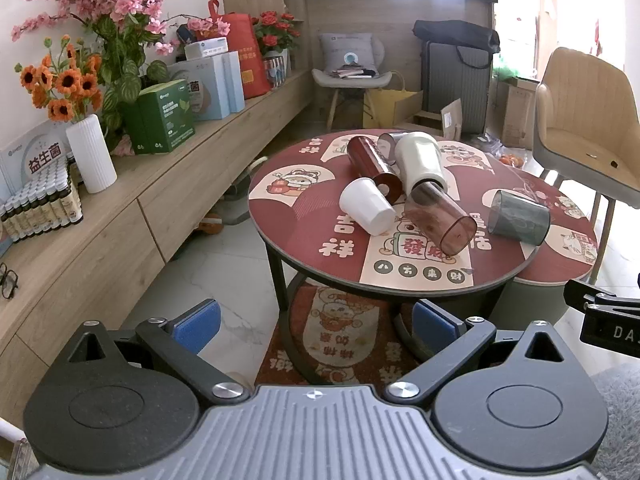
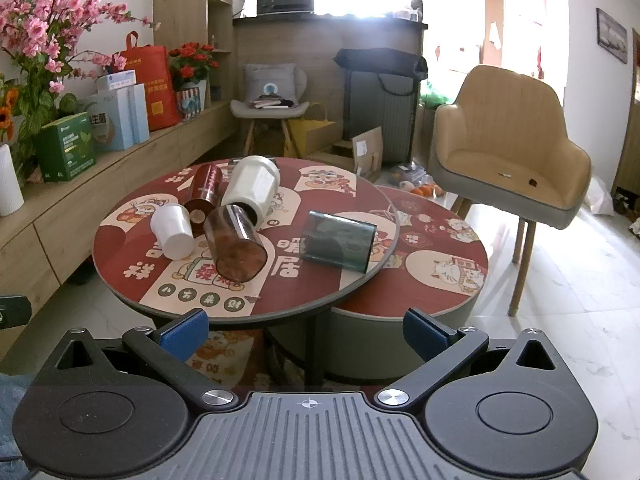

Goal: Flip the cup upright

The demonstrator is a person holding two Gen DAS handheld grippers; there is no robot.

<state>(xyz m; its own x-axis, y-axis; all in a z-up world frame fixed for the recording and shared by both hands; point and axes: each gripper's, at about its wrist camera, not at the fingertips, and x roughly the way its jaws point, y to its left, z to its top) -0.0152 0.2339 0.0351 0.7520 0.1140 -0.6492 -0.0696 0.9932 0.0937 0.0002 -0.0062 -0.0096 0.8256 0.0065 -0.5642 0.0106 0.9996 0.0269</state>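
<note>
Several cups lie on their sides on the round red table (image 1: 304,216) (image 2: 120,248): a small white cup (image 1: 366,207) (image 2: 173,230), a clear brown cup (image 1: 440,218) (image 2: 235,244), a dark red cup (image 1: 370,164) (image 2: 203,193), a large white cup (image 1: 420,160) (image 2: 252,188) and a grey-green cup (image 1: 519,217) (image 2: 338,245). My left gripper (image 1: 316,326) is open and empty, well short of the table. My right gripper (image 2: 306,330) is open and empty, before the table's near edge.
A lower round table (image 2: 448,280) sits to the right under the main one. A tan armchair (image 2: 512,148) stands at the right. A long wooden sideboard (image 1: 120,208) with flowers, boxes and a white vase (image 1: 91,154) runs along the left.
</note>
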